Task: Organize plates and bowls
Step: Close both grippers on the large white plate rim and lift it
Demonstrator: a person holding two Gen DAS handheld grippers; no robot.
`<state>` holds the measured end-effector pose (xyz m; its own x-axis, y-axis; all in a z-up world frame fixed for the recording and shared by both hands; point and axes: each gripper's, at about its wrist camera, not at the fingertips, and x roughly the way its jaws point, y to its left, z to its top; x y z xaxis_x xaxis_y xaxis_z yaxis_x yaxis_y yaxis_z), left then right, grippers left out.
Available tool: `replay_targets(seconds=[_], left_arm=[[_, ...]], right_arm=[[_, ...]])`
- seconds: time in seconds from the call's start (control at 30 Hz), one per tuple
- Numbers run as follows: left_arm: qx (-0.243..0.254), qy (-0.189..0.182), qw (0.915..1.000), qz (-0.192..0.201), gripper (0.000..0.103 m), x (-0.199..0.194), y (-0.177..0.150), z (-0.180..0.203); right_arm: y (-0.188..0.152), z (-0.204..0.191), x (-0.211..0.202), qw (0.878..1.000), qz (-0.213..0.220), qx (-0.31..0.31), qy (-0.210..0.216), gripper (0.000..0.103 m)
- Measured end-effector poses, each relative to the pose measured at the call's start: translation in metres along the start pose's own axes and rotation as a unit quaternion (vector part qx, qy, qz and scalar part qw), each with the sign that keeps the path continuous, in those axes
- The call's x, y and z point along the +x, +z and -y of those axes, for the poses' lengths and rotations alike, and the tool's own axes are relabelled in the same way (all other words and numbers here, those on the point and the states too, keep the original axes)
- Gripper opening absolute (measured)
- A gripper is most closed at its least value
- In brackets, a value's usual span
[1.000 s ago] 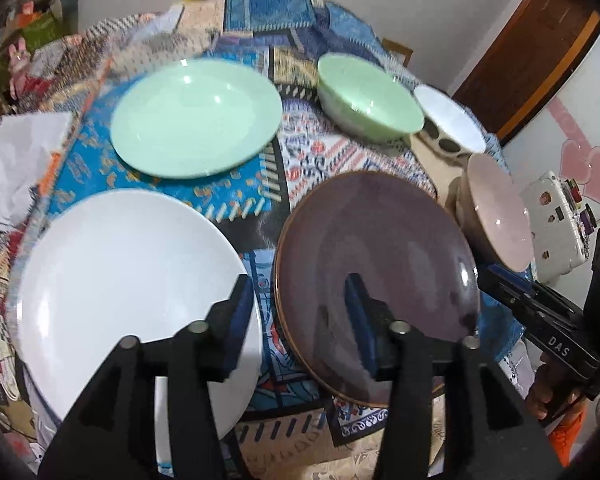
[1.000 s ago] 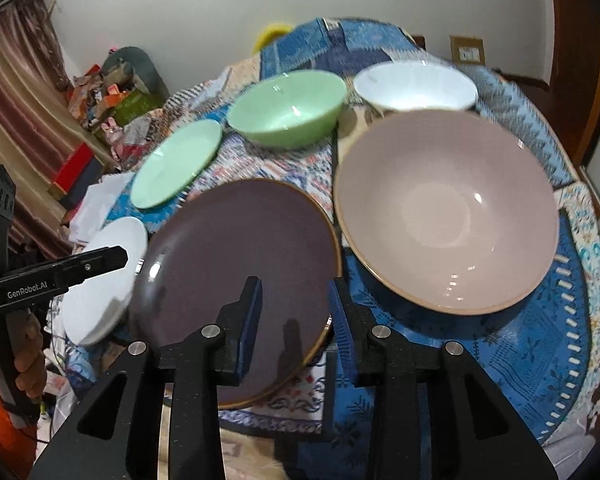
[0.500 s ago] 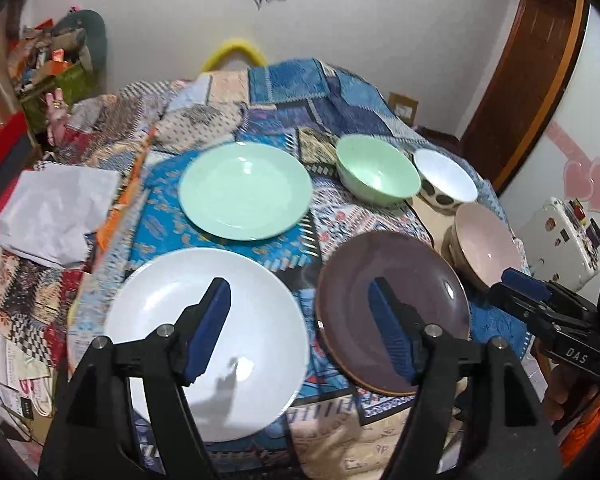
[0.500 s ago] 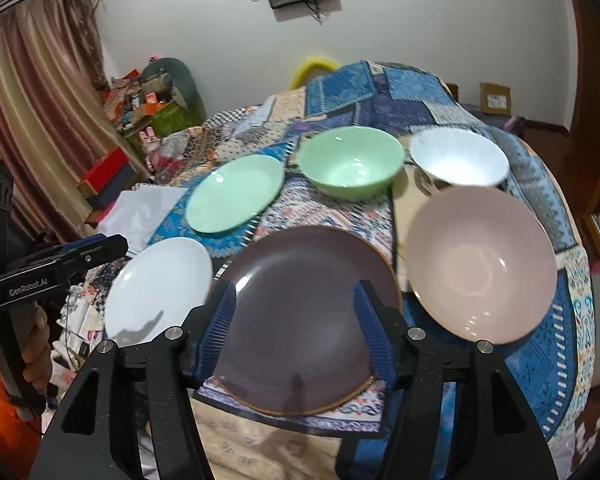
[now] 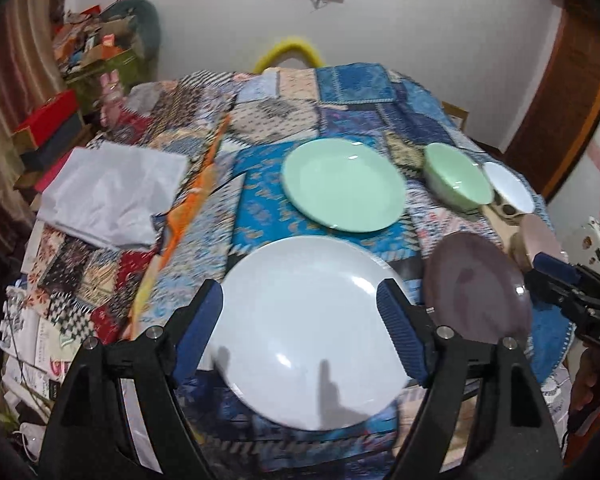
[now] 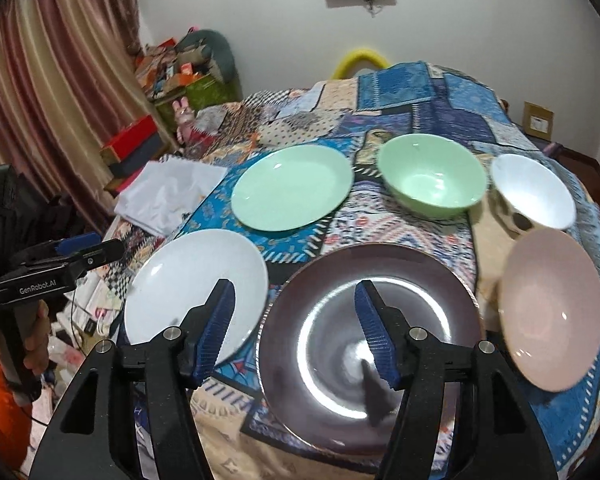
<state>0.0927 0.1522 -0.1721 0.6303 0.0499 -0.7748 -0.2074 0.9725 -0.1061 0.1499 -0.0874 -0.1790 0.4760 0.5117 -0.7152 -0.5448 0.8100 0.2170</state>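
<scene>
Six glossy, empty pieces lie singly on the patchwork cloth (image 6: 420, 92): white plate (image 5: 312, 324) and purple plate (image 6: 370, 344) nearest, green plate (image 6: 292, 188) behind, then green bowl (image 6: 432, 176), white bowl (image 6: 534, 190) and pink bowl (image 6: 552, 316) to the right. The left gripper (image 5: 300, 336) stands wide above the white plate, its jaws having just been opening, with nothing held. The right gripper (image 6: 296, 332) is half open over the purple plate's left rim, gripping nothing.

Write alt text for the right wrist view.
The open right gripper hovers, empty, over a dark plate on a patchwork cloth. Left of it lies a white plate, right a pink bowl; behind are a green plate, green bowl and white bowl.
</scene>
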Motion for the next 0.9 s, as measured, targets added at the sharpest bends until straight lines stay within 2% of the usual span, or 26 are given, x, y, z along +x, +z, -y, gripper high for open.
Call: replay_targets(seconds=[0.27, 0.5, 0.6, 0.73, 0.9], left_arm=[[-0.013, 0.025, 0.9986, -0.044, 0.079, 0.029, -0.017, -0.04], [-0.026, 0.012, 0.9971, -0.071, 0.078, 0.048, -0.026, -0.058], [-0.026, 0.003, 0.9959, -0.086, 0.066, 0.054, -0.031, -0.06], [-0.028, -0.005, 0.9944, -0.101, 0.059, 0.059, -0.037, -0.062], [-0.035, -0.022, 0.9923, -0.117, 0.046, 0.064, -0.044, -0.064]], right_arm=[[0.004, -0.02, 0.038, 0.999, -0.037, -0.025, 0.006, 0.059], [0.006, -0.03, 0.069, 0.996, -0.072, -0.05, 0.012, 0.059], [0.007, -0.034, 0.083, 0.994, -0.088, -0.062, 0.016, 0.058], [0.01, -0.035, 0.098, 0.991, -0.108, -0.071, 0.023, 0.046], [0.012, -0.036, 0.113, 0.988, -0.132, -0.081, 0.029, 0.04]])
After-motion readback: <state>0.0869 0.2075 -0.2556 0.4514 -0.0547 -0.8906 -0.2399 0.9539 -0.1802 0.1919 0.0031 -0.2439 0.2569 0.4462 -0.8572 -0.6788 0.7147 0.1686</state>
